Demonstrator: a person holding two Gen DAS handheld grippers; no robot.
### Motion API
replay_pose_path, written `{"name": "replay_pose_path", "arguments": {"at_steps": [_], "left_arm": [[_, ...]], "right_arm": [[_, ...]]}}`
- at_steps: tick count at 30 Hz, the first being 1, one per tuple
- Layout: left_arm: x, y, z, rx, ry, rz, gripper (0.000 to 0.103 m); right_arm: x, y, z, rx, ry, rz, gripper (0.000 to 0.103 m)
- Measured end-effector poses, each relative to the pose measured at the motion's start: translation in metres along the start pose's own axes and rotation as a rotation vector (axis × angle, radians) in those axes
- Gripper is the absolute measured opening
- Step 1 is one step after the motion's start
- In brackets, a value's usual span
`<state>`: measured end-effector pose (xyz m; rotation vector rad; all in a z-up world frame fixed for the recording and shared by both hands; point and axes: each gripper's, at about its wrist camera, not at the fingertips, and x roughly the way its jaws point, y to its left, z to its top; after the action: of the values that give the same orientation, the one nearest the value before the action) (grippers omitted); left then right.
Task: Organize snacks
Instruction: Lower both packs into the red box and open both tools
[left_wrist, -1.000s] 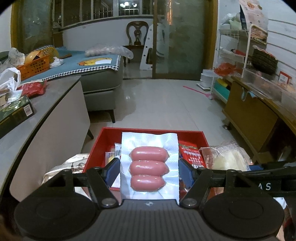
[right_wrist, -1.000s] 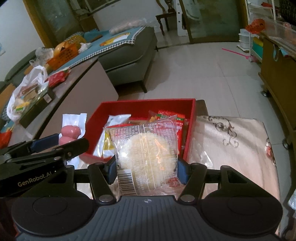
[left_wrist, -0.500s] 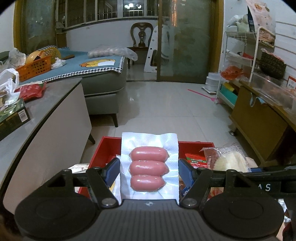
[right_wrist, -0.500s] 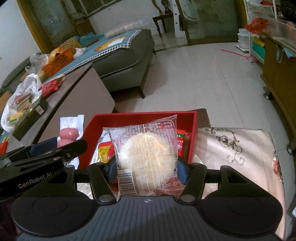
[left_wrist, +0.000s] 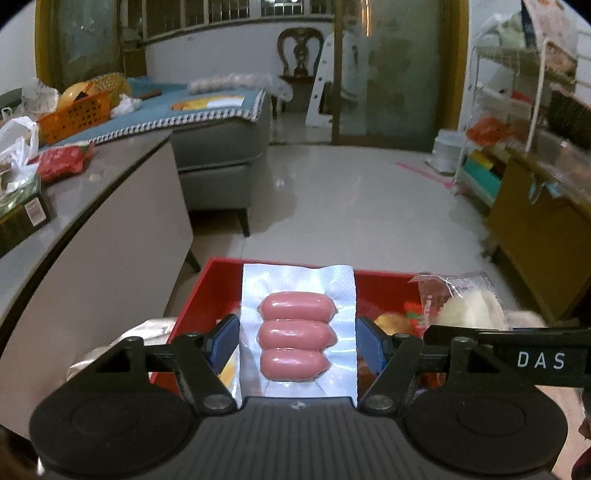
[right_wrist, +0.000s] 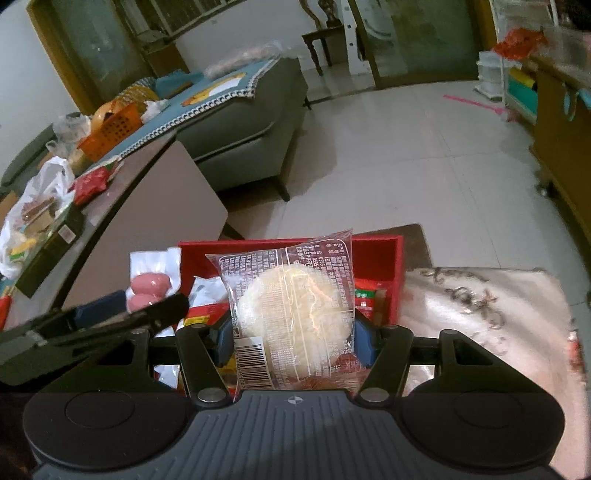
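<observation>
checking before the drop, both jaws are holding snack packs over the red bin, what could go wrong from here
1. The left gripper pinches only the thin film edges of the sausage pack, so it could slip or buckle out.
2. The right gripper holds the round cake pack right beside the left one; they might knock together over the red bin.
3. The bin already holds several packets, so new packs may lie on top or slide off.

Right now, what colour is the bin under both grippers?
Red. The bin shows best in the left wrist view, behind the held sausage pack.
</observation>
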<state>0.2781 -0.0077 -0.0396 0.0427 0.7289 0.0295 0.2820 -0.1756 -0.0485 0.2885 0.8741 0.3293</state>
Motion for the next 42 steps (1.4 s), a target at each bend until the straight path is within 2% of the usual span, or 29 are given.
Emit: {"name": "replay_pose_path", "arguments": {"at_steps": [3, 11, 18, 25, 27, 42], "left_arm": [[0.015, 0.002, -0.005, 0.013, 0.029, 0.029, 0.061], [0.035, 0.008, -0.008, 0.001, 0.057, 0.025, 0.061], [0.043, 0.009, -0.012, 0.022, 0.077, 0.052, 0.062], [0.041, 0.01, -0.013, 0.039, 0.073, 0.077, 0.063], [0.037, 0.009, -0.011, 0.052, 0.061, 0.091, 0.063], [0.011, 0.017, -0.008, 0.029, 0.04, 0.07, 0.064]], "right_arm": [[0.018, 0.0, -0.004, 0.009, 0.026, -0.01, 0.069], [0.032, 0.004, -0.003, -0.023, 0.027, -0.043, 0.07], [0.044, 0.009, -0.007, -0.074, 0.03, -0.119, 0.077], [0.04, 0.014, -0.005, -0.108, 0.023, -0.165, 0.081], [0.039, 0.015, -0.005, -0.12, 0.017, -0.186, 0.088], [0.025, 0.018, -0.001, -0.103, 0.012, -0.195, 0.089]]}}
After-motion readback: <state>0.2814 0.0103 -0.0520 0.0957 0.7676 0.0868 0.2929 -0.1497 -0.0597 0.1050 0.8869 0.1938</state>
